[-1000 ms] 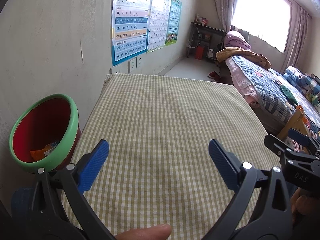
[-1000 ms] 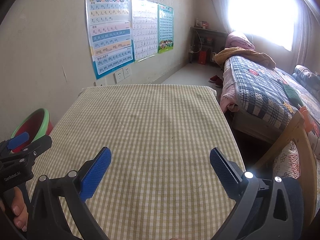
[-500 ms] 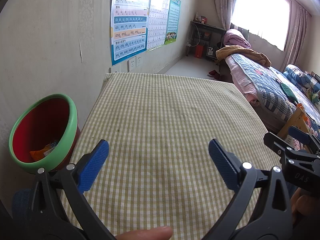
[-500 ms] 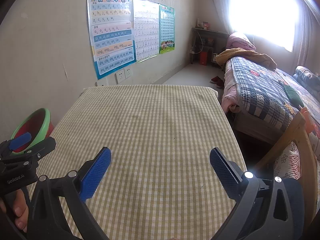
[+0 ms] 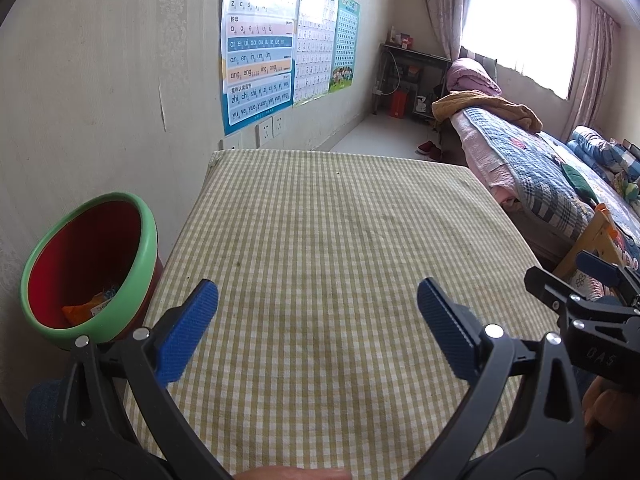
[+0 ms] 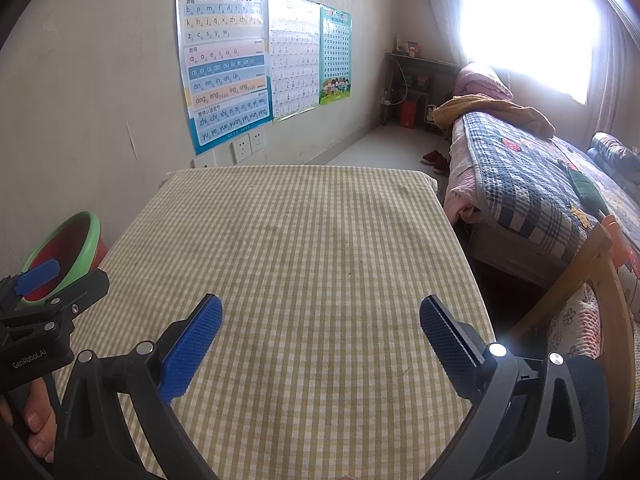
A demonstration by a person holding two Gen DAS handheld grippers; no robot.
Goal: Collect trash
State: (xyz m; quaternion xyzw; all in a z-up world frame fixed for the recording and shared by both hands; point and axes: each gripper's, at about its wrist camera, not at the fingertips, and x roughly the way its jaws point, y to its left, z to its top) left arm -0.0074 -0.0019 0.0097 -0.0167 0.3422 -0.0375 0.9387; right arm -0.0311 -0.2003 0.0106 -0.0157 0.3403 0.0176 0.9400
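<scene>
Left wrist view shows the left tool [image 5: 318, 306] with its blue pads [image 5: 188, 334] spread wide and nothing between them, hovering over the near part of the worktop [image 5: 332, 220], which carries a green-checked cloth. The right tool [image 6: 320, 326] hangs in the same way beside it, also wide apart and empty. I think both are held low and level above the cloth because the person is looking over the surface for anything left to pick up, and I see no loose trash on it.

The trash bin [image 5: 90, 264], red inside with a green rim, stands on the floor against the wall, just beside the left edge of the worktop, probably so that things can be dropped there with a short move. It leans a little toward the tool. At its bottom lies an orange wrapper [image 5: 86, 310], with some small paper next to it that I cannot read clearly. This trash is to the left of the left tool and lower, well apart from the right tool. To my judgement the collecting is nearly finished.
</scene>
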